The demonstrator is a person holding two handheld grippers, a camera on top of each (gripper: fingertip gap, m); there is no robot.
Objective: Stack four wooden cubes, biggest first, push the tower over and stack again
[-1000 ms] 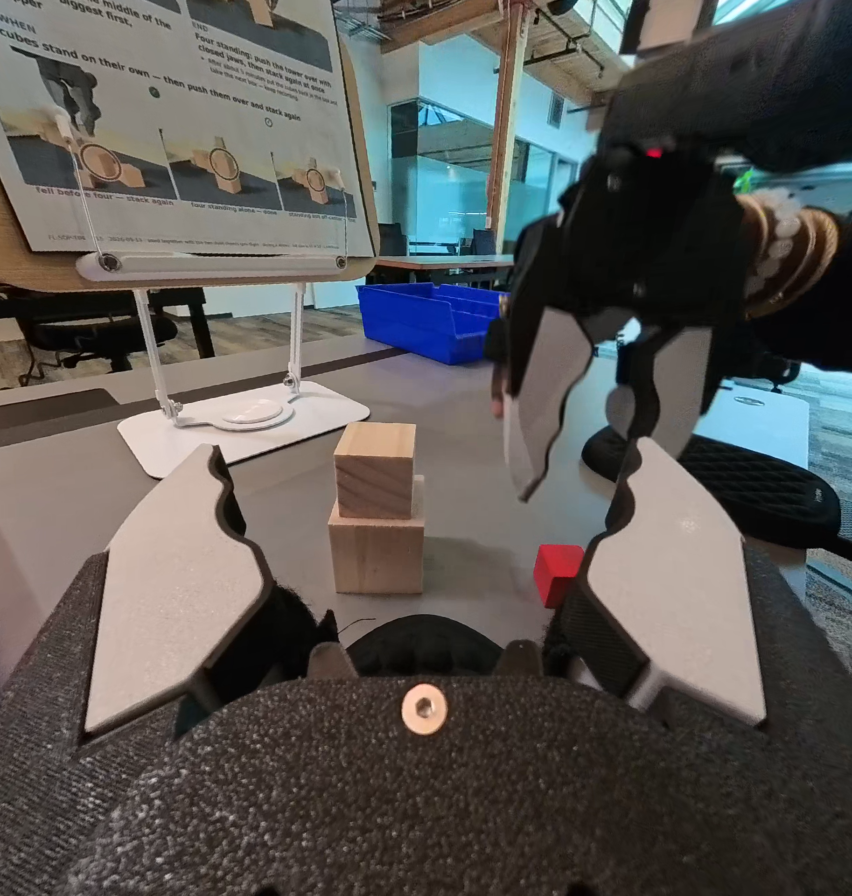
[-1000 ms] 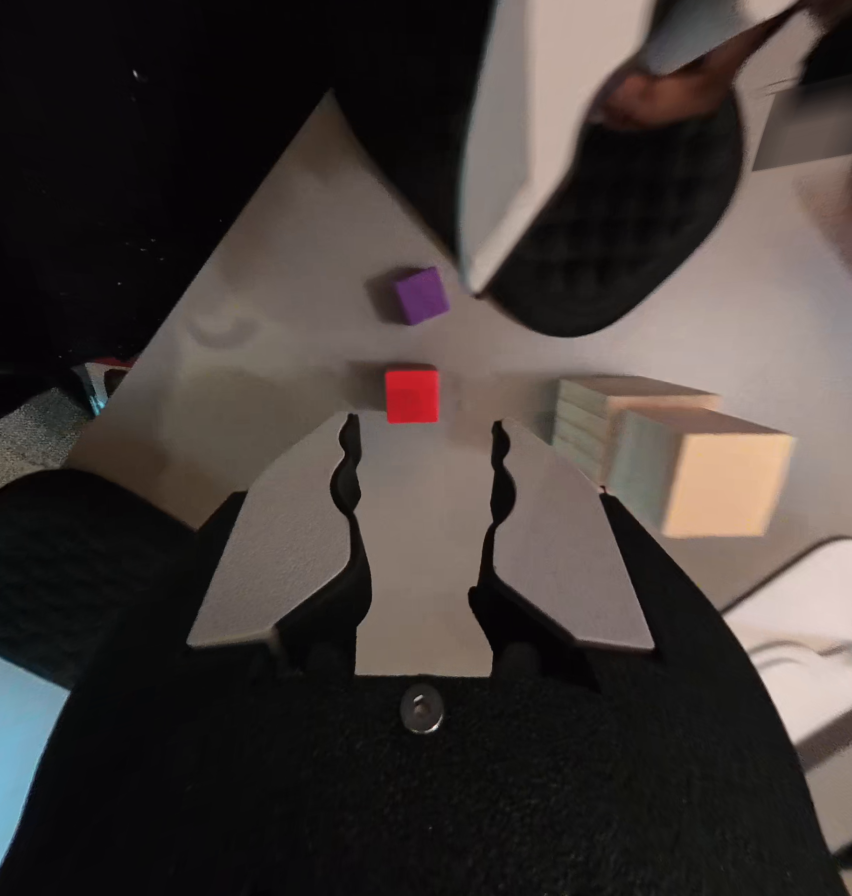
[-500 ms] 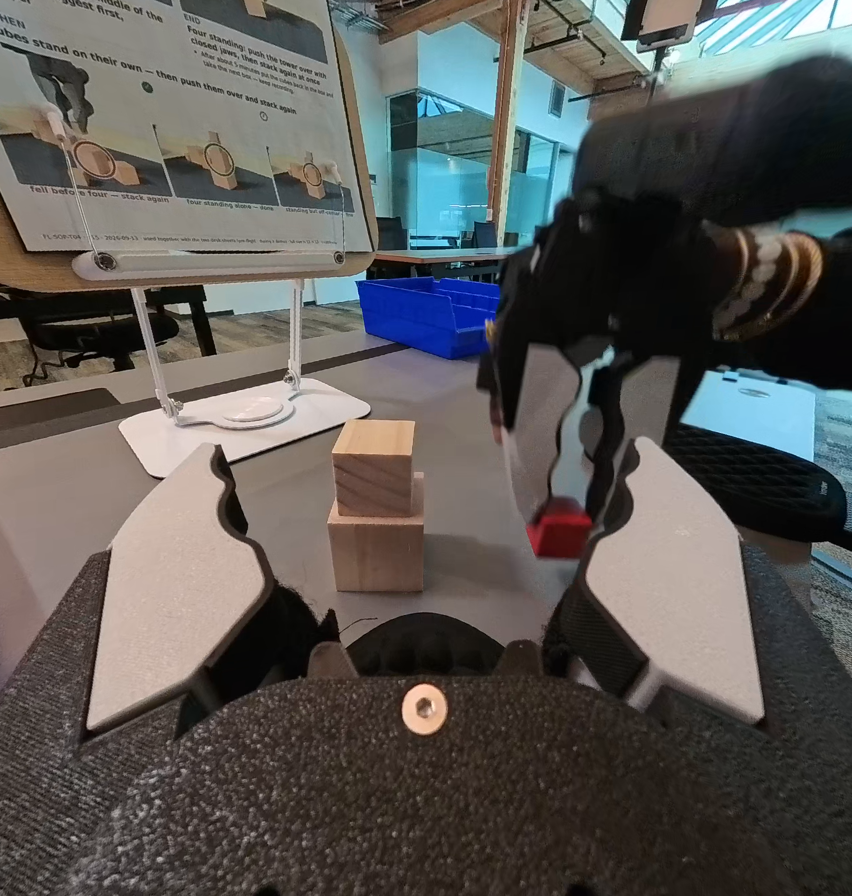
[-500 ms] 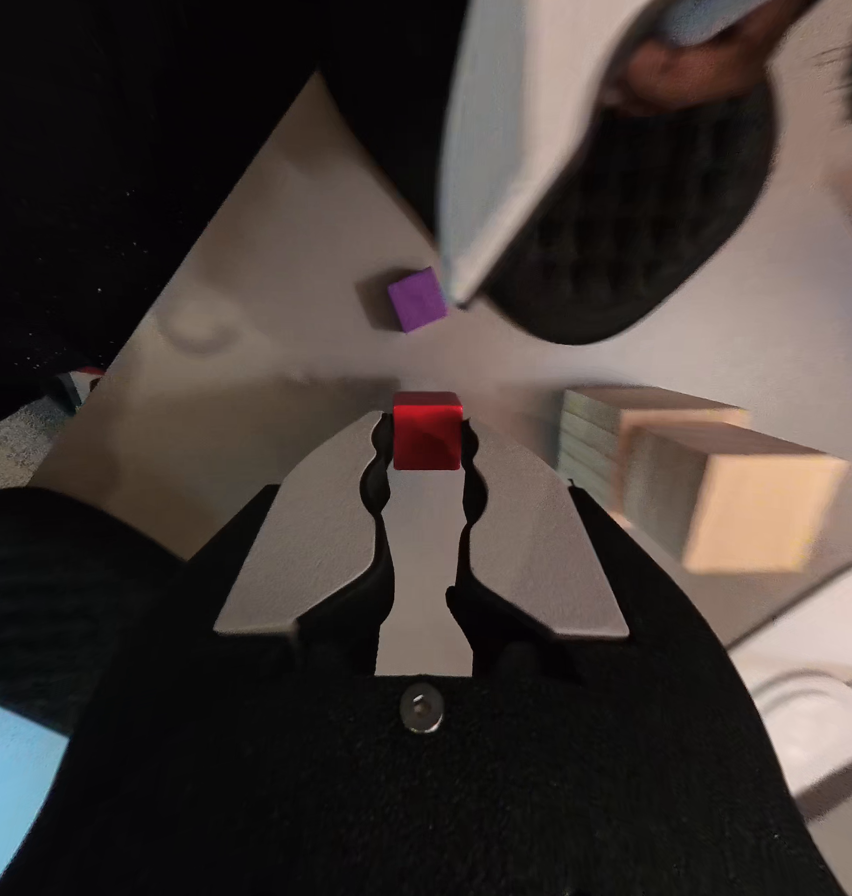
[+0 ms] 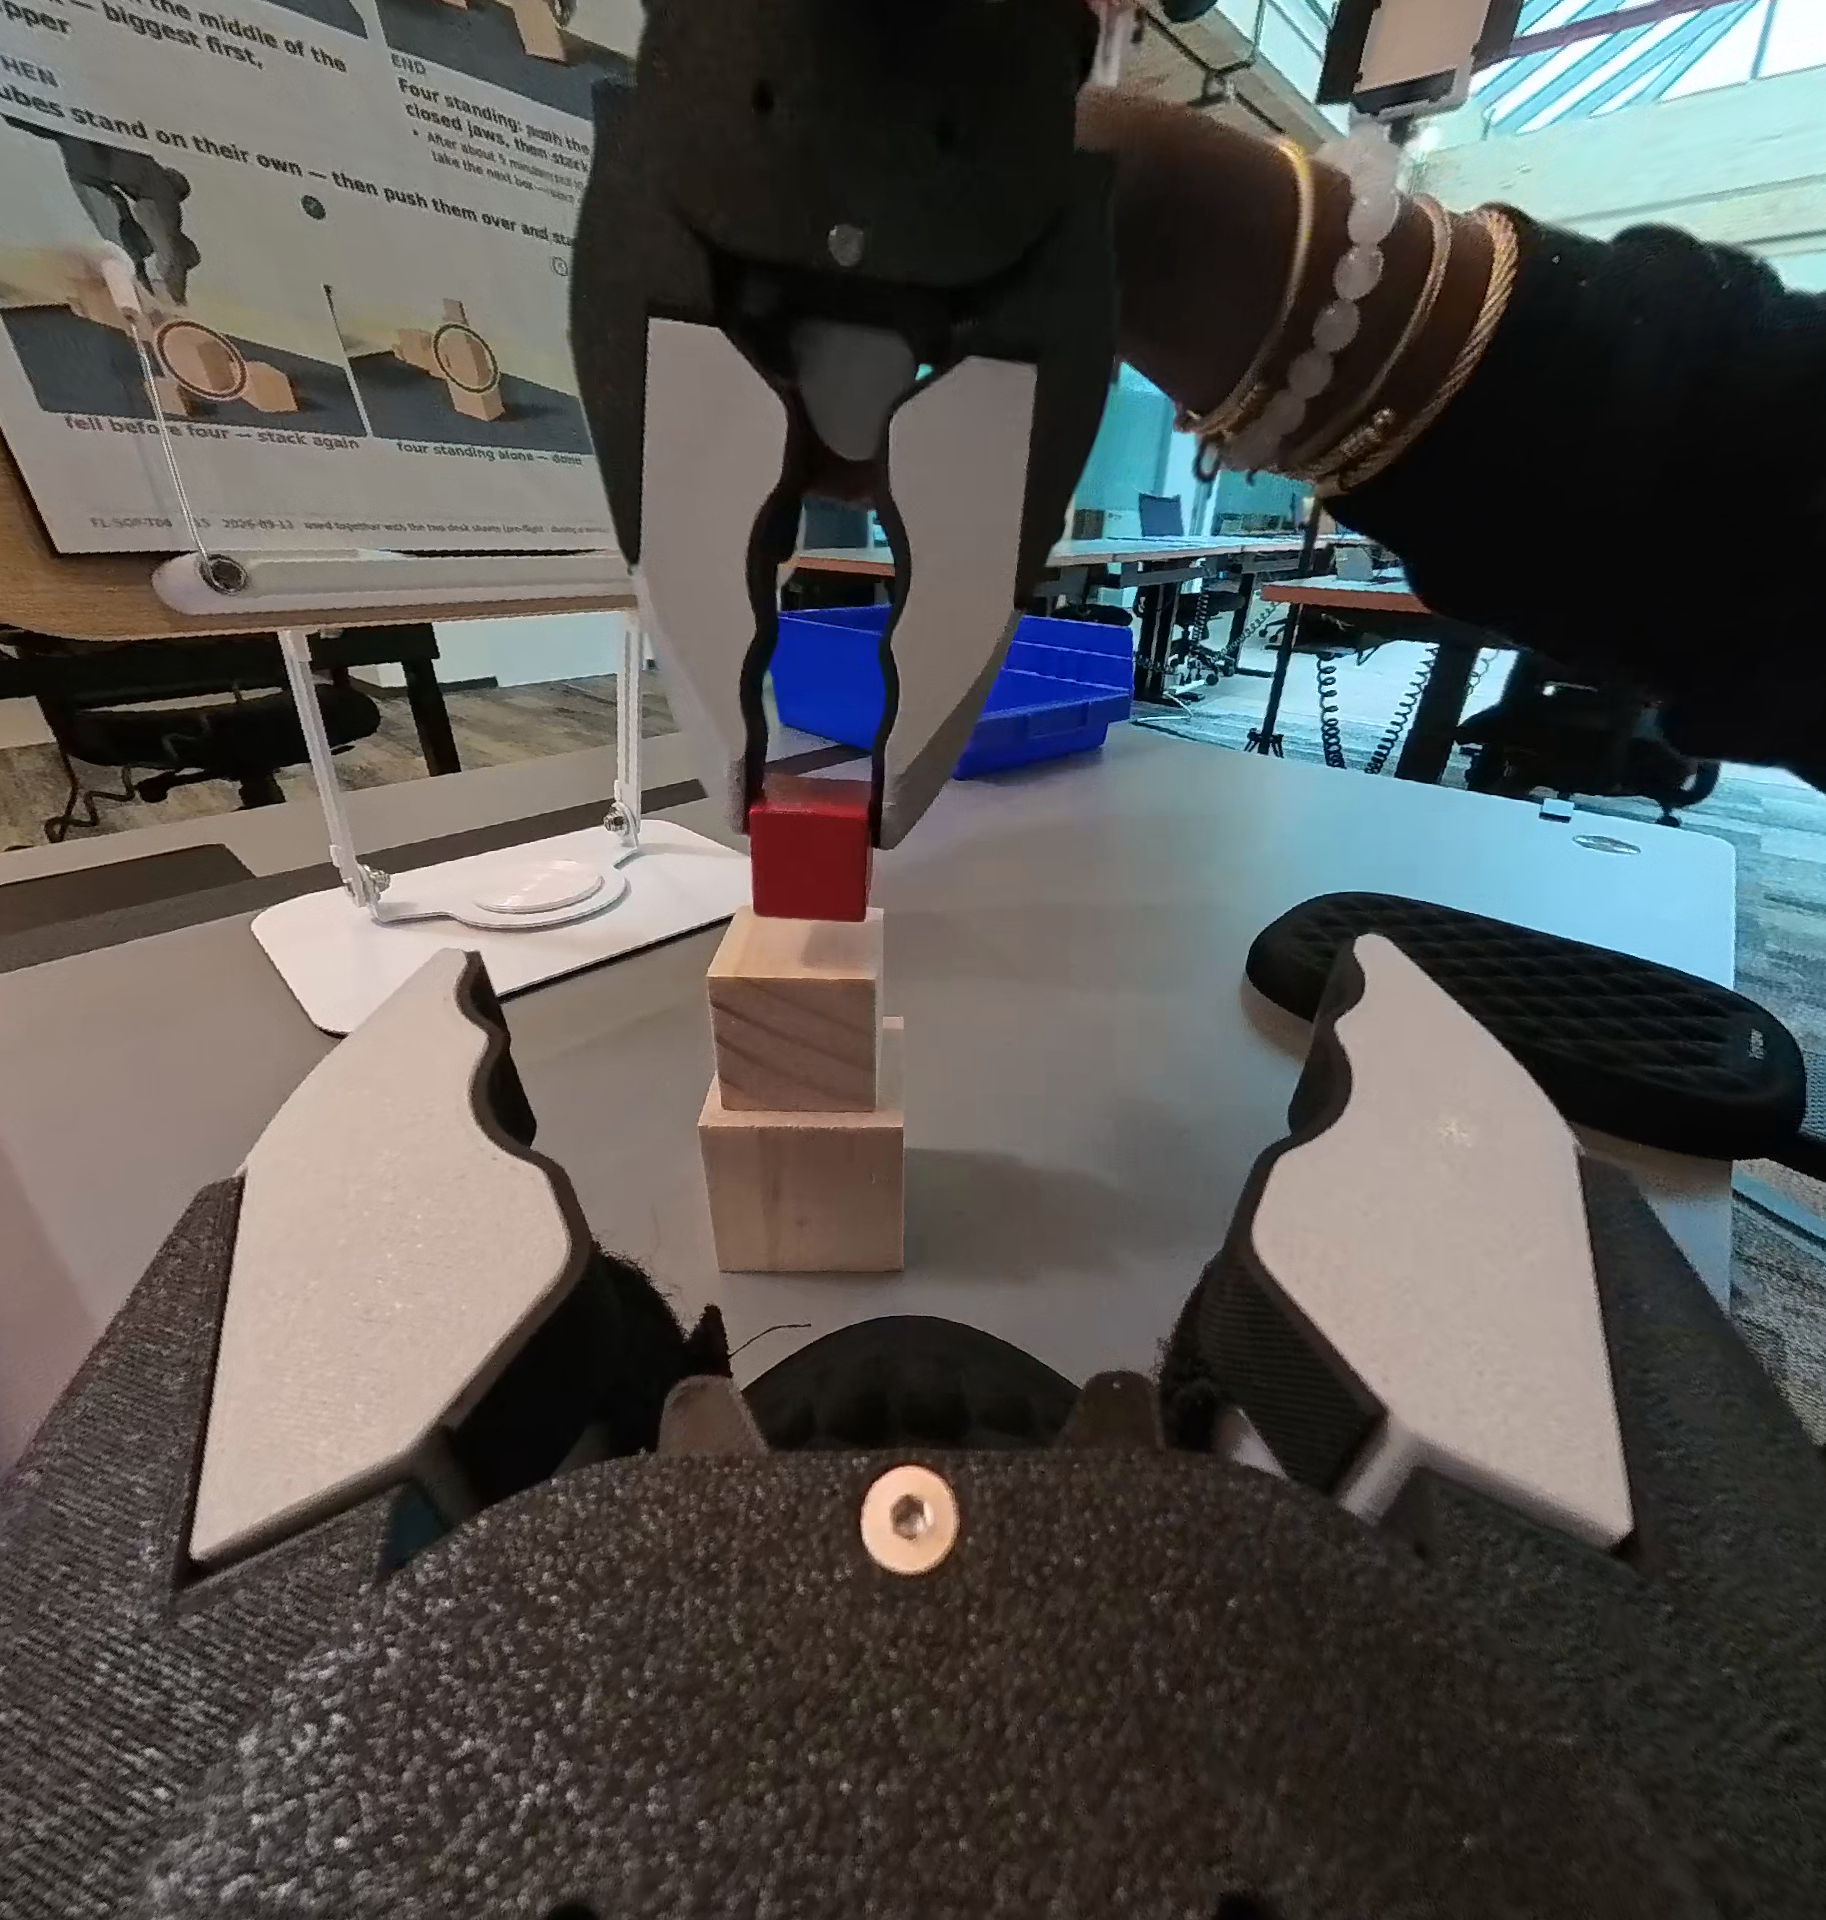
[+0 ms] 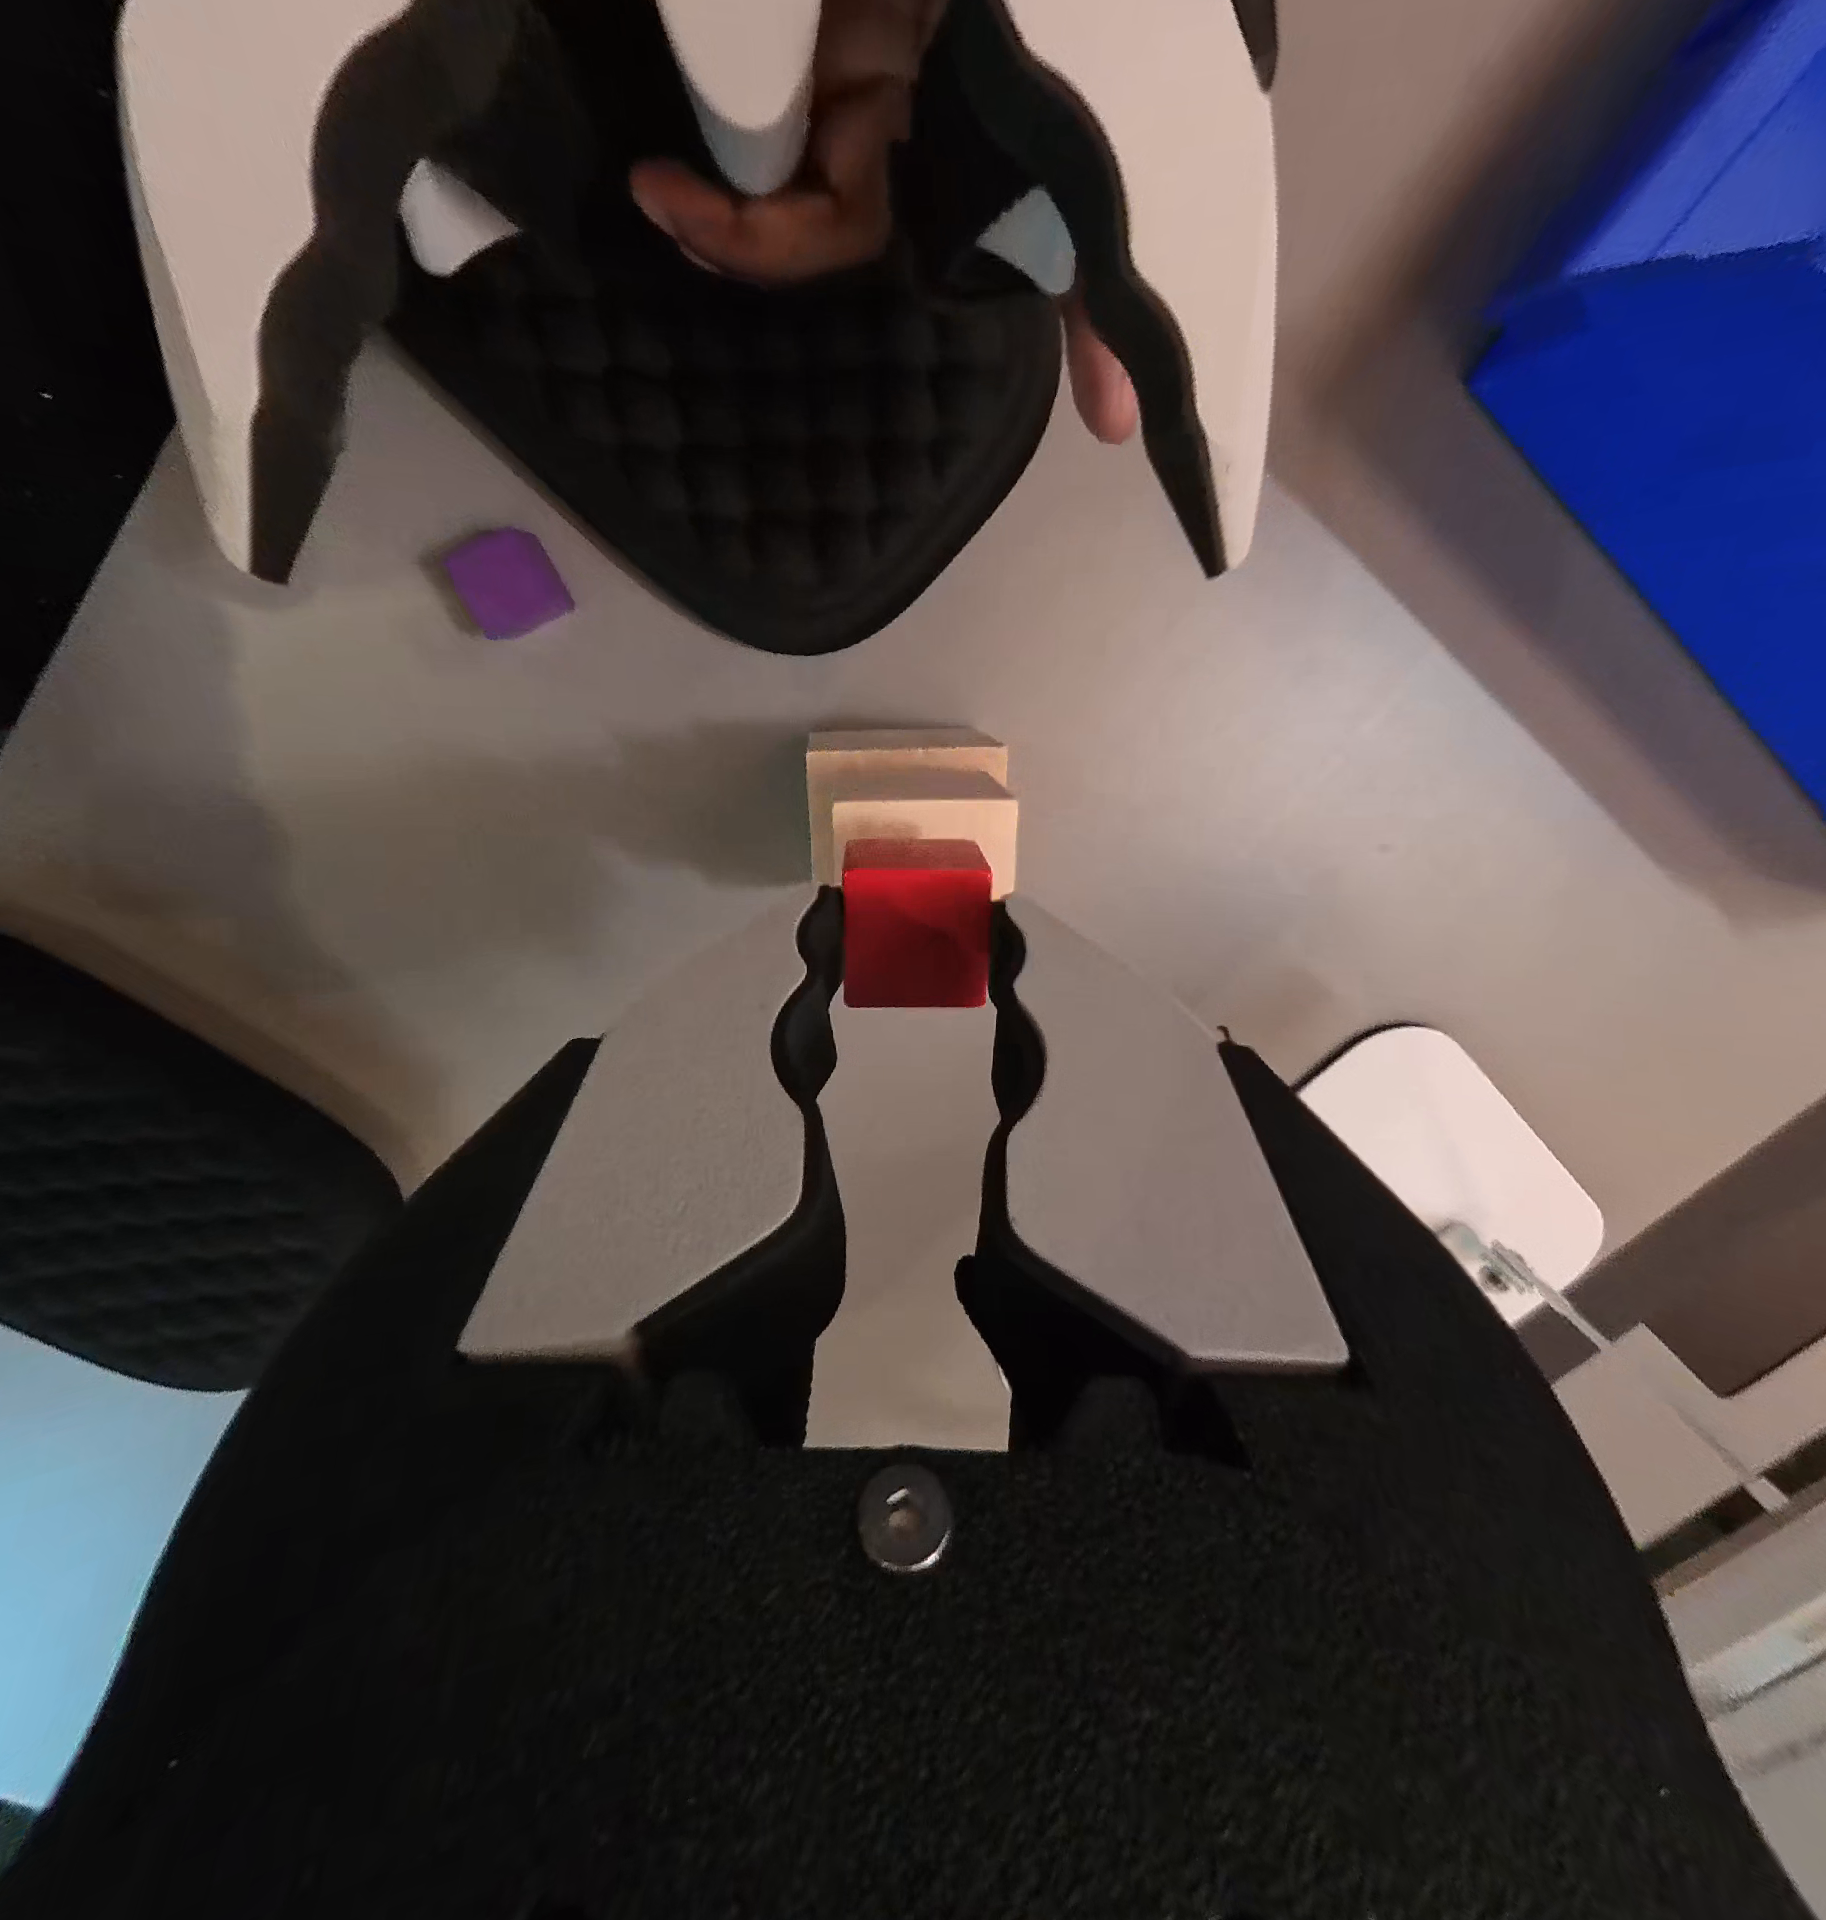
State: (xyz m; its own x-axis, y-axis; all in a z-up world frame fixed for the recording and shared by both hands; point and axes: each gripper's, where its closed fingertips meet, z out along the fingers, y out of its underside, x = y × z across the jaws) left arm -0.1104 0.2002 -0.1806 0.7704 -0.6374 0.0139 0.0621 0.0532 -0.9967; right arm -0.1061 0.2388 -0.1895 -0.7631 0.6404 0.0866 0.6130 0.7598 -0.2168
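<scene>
The left tool [image 5: 893, 1039] hangs low over the tabletop [image 5: 1252, 904] with its jaws spread wide and nothing between them — much as it was a second ago. Just ahead of it stands the stack of two pale wooden cubes [image 5: 797, 1101], the smaller on the larger. A second ago the red cube [image 5: 809, 864] lay on the tabletop to the right of that stack, with the right tool [image 5: 811, 805] above it, jaws apart. Now the right tool points straight down over the stack, closed on the red cube, pads pressed to its two sides, and the cube's underside sits at the upper wooden cube's top face. In the right wrist view a purple cube [image 6: 507, 582] lies off to the side — unmoved. Beyond the stack stand the white document stand [image 5: 493, 914] and a blue bin [image 5: 1044, 686].
</scene>
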